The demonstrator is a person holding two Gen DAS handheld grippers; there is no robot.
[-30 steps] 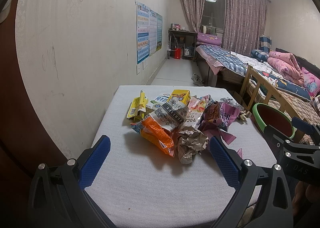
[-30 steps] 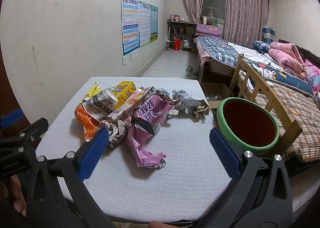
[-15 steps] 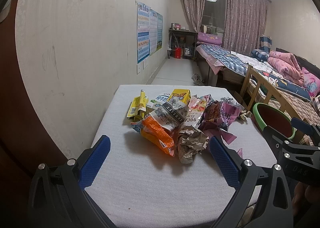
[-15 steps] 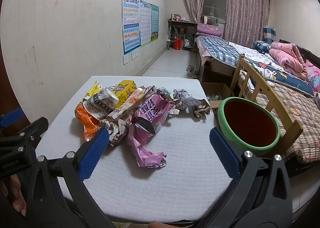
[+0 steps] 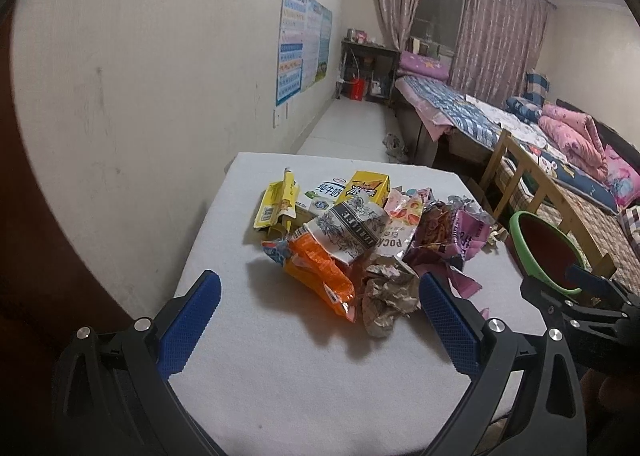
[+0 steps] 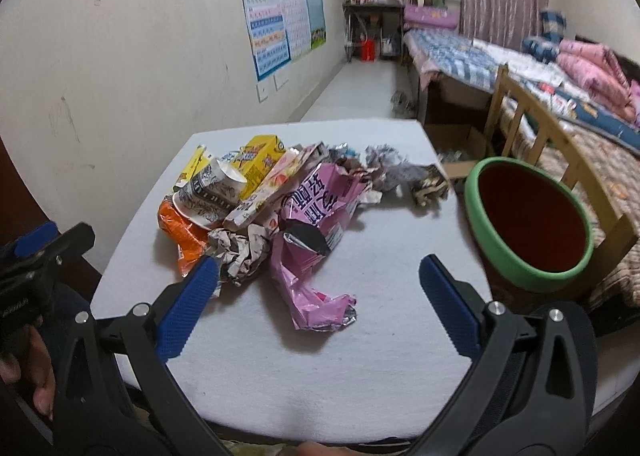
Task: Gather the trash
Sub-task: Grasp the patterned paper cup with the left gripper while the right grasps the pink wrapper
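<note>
A heap of trash lies on the white table (image 5: 280, 376): an orange snack bag (image 5: 320, 276), crumpled brown paper (image 5: 388, 296), a yellow carton (image 5: 366, 186) and a pink wrapper (image 6: 316, 224). My left gripper (image 5: 320, 324) hovers open just short of the orange bag and the brown paper. My right gripper (image 6: 320, 304) is open above the near end of the pink wrapper. A green-rimmed bin (image 6: 528, 220) with a red inside stands at the table's right edge. Neither gripper holds anything.
A cream wall with posters (image 5: 300, 40) runs along the left. A wooden bed frame (image 6: 560, 140) and beds with bedding stand right of the bin. A cardboard box (image 6: 456, 144) sits on the floor beyond the table. A hand (image 6: 24, 372) holds the left gripper.
Both grippers have moved forward and tipped down toward the trash heap, the right one more so. Their jaws stay open. The trash has not shifted.
</note>
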